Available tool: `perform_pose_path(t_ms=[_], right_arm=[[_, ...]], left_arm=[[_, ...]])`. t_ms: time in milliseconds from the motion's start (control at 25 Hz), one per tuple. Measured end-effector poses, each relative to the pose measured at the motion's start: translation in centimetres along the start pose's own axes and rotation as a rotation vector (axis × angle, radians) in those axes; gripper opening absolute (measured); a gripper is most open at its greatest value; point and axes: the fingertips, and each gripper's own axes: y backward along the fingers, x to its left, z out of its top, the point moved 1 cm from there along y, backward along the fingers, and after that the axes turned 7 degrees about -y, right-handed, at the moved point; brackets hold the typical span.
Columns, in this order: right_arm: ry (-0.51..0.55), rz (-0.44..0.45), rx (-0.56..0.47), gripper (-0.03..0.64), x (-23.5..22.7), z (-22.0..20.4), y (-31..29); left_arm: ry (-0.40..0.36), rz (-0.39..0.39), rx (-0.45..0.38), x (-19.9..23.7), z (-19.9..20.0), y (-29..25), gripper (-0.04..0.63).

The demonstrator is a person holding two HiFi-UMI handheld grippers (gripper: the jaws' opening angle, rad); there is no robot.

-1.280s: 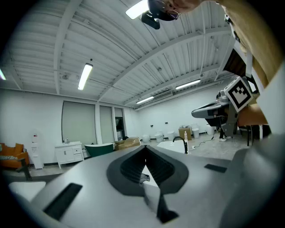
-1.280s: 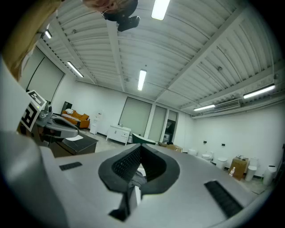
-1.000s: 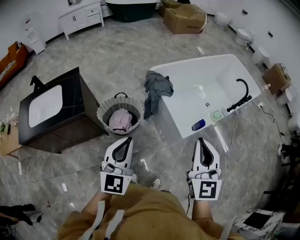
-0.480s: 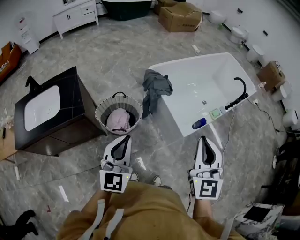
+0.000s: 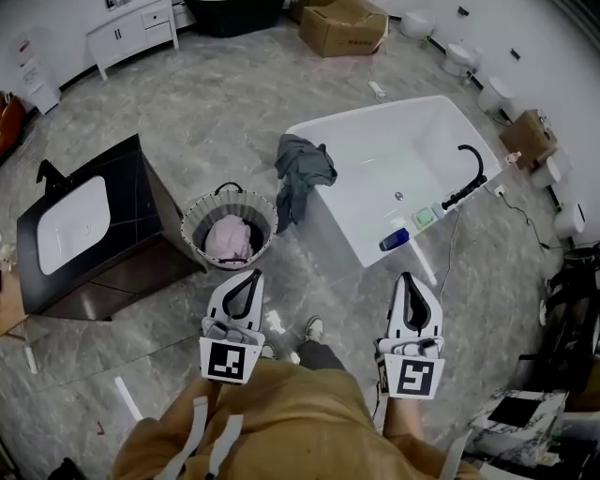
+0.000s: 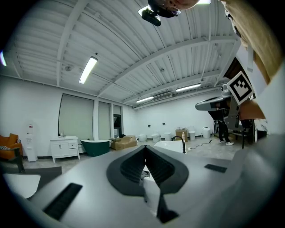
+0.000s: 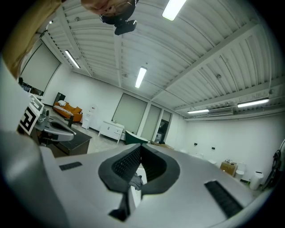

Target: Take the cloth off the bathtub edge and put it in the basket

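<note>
Cardboard box (image 5: 342,23) cropped by top edge, dark tub (image 5: 234,11) likewise

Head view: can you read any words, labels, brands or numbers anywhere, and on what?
No text is readable in any view.
Markers on left gripper and right gripper: black-and-white square patterns, no words or numbers.
Cardboard box: no legible print.
Blue item: too small to read.
</note>
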Motion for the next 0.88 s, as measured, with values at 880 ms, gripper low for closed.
perform_pose_path(t_ms=[880], right_arm=[[-0.086, 0.099, 0.005, 0.005, -10.9, -4.5, -16.2]], left_arm=[[-0.045, 0.041, 0.068, -0.9, 0.7, -17.8, 0.006]])
